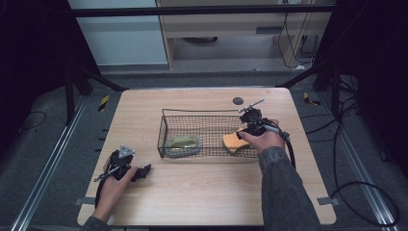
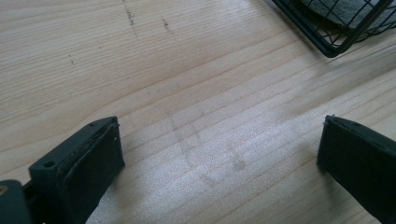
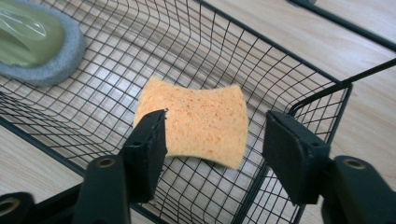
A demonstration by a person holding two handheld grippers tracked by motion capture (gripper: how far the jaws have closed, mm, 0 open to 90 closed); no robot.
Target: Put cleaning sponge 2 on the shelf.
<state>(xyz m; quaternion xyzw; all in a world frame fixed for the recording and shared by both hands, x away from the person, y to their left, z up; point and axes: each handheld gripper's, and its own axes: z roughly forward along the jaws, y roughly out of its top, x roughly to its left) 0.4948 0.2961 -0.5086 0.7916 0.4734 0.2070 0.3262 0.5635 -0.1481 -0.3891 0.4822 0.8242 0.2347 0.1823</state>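
Sponge [image 3: 201,121] lies in basket [image 3: 299,70], under open right tool [image 3: 212,147].

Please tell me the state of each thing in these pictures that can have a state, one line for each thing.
Left gripper: open, empty, jaws wide apart over bare table.
Right gripper: open, jaws apart above the sponge, not holding it.
Orange sponge: lying loose in the basket, slightly curved.
Wire basket: upright on the table, open at the top.
Green and grey scrubber: lying in the basket's other end.
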